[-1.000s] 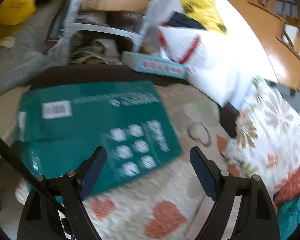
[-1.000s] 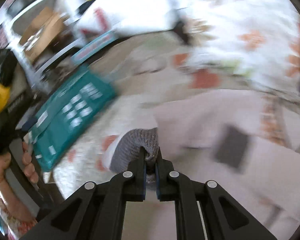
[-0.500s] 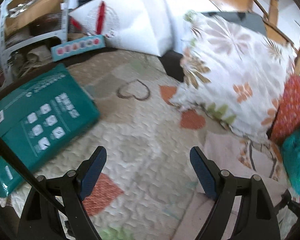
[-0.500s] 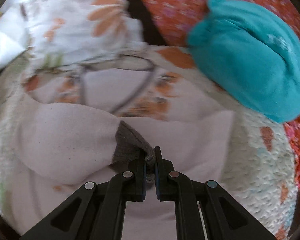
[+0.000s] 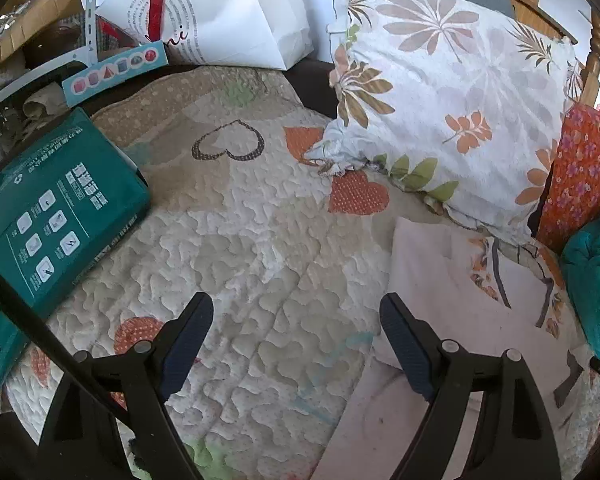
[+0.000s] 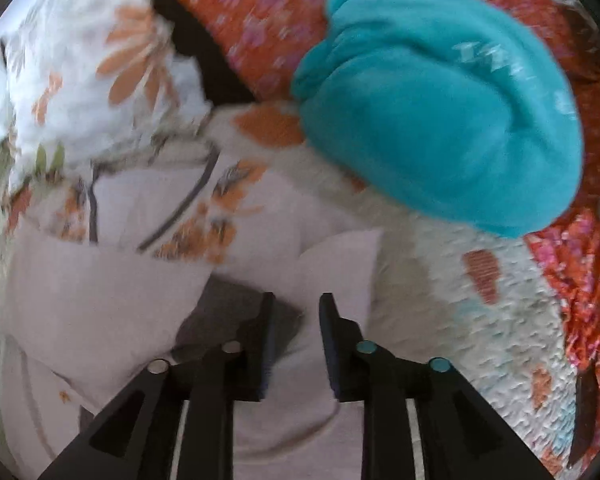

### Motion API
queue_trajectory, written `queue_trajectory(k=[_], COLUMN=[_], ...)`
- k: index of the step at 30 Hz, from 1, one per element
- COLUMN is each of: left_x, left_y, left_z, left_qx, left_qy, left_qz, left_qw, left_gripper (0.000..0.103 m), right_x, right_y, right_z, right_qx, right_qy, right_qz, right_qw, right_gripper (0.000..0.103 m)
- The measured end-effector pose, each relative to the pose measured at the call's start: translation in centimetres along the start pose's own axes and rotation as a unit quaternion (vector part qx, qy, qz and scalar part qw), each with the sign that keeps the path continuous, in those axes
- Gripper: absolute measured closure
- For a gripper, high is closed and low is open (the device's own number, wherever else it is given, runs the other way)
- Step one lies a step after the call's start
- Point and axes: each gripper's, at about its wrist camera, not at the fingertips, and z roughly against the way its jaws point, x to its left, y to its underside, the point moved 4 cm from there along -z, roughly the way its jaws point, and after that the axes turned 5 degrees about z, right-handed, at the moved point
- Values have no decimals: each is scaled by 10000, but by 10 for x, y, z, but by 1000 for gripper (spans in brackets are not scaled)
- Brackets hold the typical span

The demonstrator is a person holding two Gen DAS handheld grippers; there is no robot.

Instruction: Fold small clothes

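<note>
A pale pink garment (image 6: 112,304) with an orange and grey print lies on the quilt, one sleeve folded across it, its grey cuff (image 6: 220,312) resting on the body. It also shows in the left wrist view (image 5: 460,320) at the lower right. My right gripper (image 6: 296,316) is open just above the garment, its left finger next to the cuff, holding nothing. My left gripper (image 5: 296,340) is open and empty over the quilt (image 5: 240,240), its right finger at the garment's left edge.
A teal bundle of cloth (image 6: 440,112) lies to the right of the garment on an orange flowered cloth (image 6: 260,28). A flowered pillow (image 5: 452,92) stands behind. A green package (image 5: 48,216), a white bag (image 5: 220,12) and shelves lie to the left.
My right gripper has opened and let go of the grey cuff, which now lies on the garment. My left gripper has swung right, from the green package toward the garment.
</note>
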Motion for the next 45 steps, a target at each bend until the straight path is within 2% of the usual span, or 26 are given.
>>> queue_trajectory(k=[4,5,8,10,11,12,13,15,17,18,19,21,22,24,26,28,30,32,34,35,36,38,39,40,44,45], left_x=[-5,-6,-7,-6,-6,-5,-5,-5,-8,-9,-11,-13,-14,-14,-14,-13,-13,-12,-11,-10,-11,-11,-11,-11,-9,-9], left_y=[4,6,7,7,7,6,6,6,8,8,10,12,13,13,13,13,13,14,14,14,14,15,16,15,14,14], left_z=[-2,-3,-4,-4,-4,-5,-5,-5,-6,-6,-7,-8,-8,-9,-9,-10,-10,-11,-11,-11,-11,-12,-12,-12,-12,-13], left_qx=[107,141,182,177,185,192,202,219,262,275,288,318,331,333,334,355,386,428,443,443,444,461,463,456,449,458], left_qy=[44,65,72,70,81,96,111,132,156,160,163,143,131,123,122,129,123,125,135,127,119,121,119,108,108,108], left_qz=[-78,-96,-119,-102,-81,-61,-37,-36,-83,-101,-129,-191,-209,-205,-179,-154,-181,-191,-165,-153,-148,-157,-173,-169,-128,-112], left_qw=[9999,9998,9997,9998,9998,9998,9997,9997,9995,9994,9994,9992,9991,9992,9992,9992,9990,9988,9988,9988,9988,9987,9987,9988,9989,9988], left_gripper=[19,19,19,19,19,19,19,19,19,19,19,19,19,19,19,19,19,19,19,19,19,19,19,19,19,19], right_x=[17,29,47,49,48,47,45,43,41,42,41,36,32,22,4,-13,-31,-39,-34,-26,-21,-6,-1,4,32,37], right_y=[2,7,23,29,33,36,39,46,49,50,50,50,48,43,38,36,36,39,39,40,41,45,47,49,54,55], right_z=[9,7,-3,-8,-8,-8,-7,-9,-15,-21,-25,-30,-27,-18,-7,-2,-1,3,10,13,13,6,3,-1,-32,-36], right_qx=[-17,96,371,407,324,265,240,240,310,364,404,543,512,433,360,339,379,367,245,182,190,247,261,276,565,648], right_qy=[-581,-886,-1273,-965,-577,-414,-348,-313,-471,-676,-869,-1283,-1400,-1486,-1324,-984,-338,42,-175,-417,-570,-821,-853,-872,-984,-1040], right_qz=[184,226,265,285,323,362,389,363,271,161,60,-271,-396,-487,-557,-596,-492,-356,-323,-308,-292,-272,-271,-263,-249,-212], right_qw=[9981,9958,9908,9941,9973,9981,9983,9986,9980,9969,9954,9899,9880,9867,9890,9928,9975,9987,9990,9985,9978,9959,9956,9955,9932,9922], right_gripper=[79,79,79,79,79,74,61,48,48,51,72,94,98,100,102,102,102,102,101,101,97,76,61,57,57,71])
